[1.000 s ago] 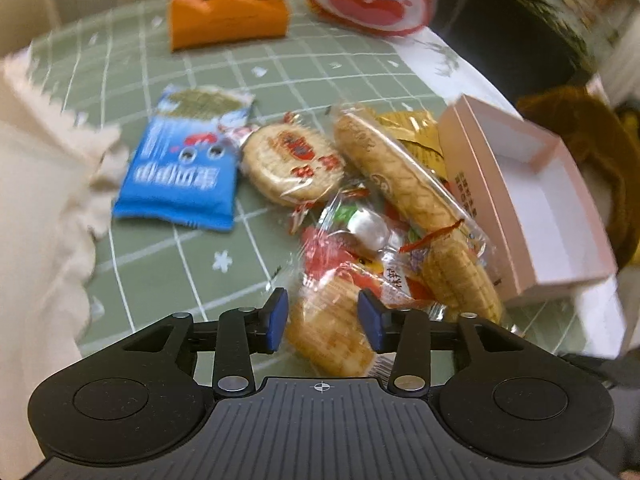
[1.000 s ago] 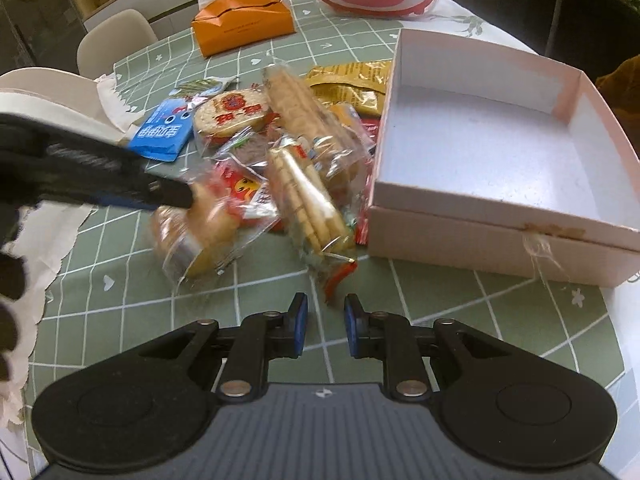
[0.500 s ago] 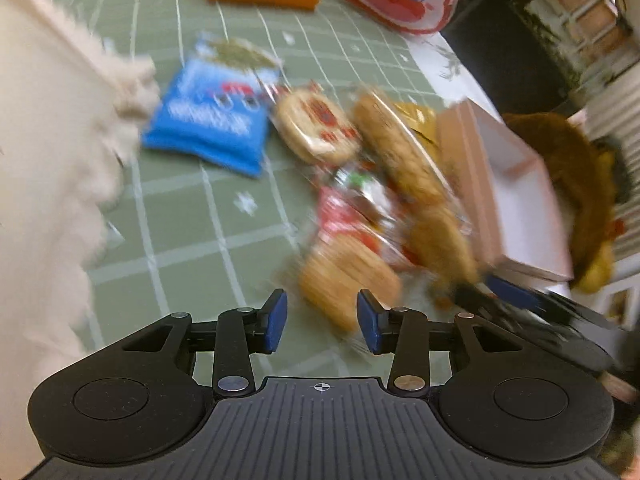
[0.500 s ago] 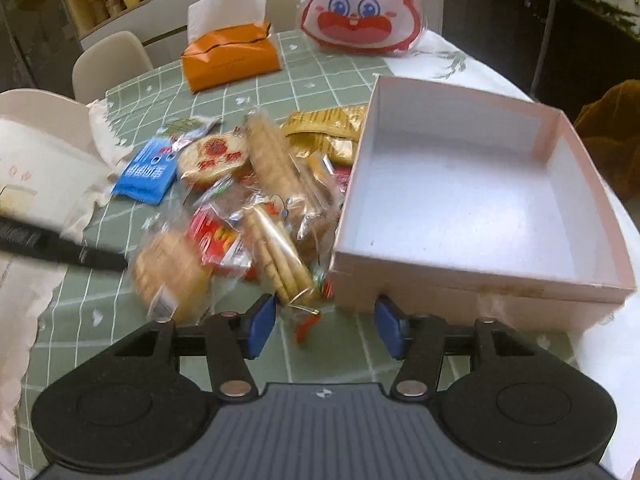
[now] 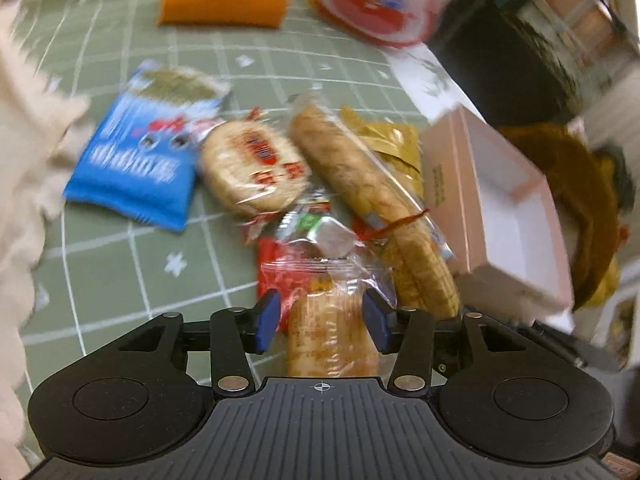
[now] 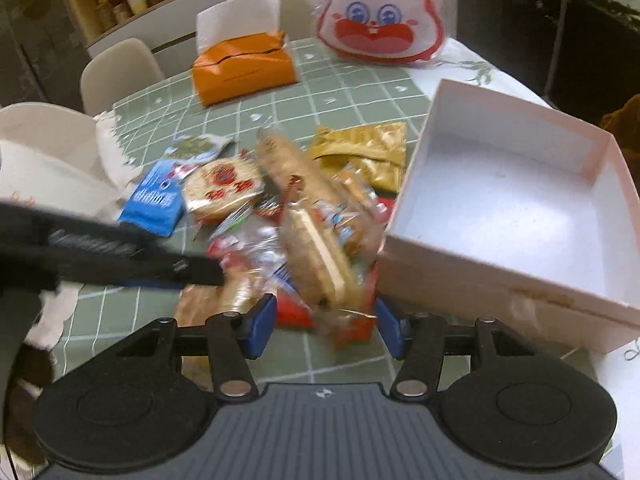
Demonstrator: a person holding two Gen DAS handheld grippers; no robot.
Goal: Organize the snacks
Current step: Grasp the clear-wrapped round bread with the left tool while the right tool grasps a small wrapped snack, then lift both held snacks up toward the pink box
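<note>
The right gripper [image 6: 324, 326] hangs with its jaws apart over a heap of wrapped snacks [image 6: 304, 232] at centre frame. A pink box [image 6: 500, 264] sits empty at right. The left gripper [image 6: 120, 256], blurred, reaches in from the left, seemingly touching the heap.

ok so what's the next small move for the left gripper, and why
Probably ease the left gripper forward a little, then close. Its jaws are opening, and the clear-wrapped golden rice cracker pack lies between them with gaps at both pads, so nothing is held yet. The open pink cardboard box to the right has nothing in it.
</note>
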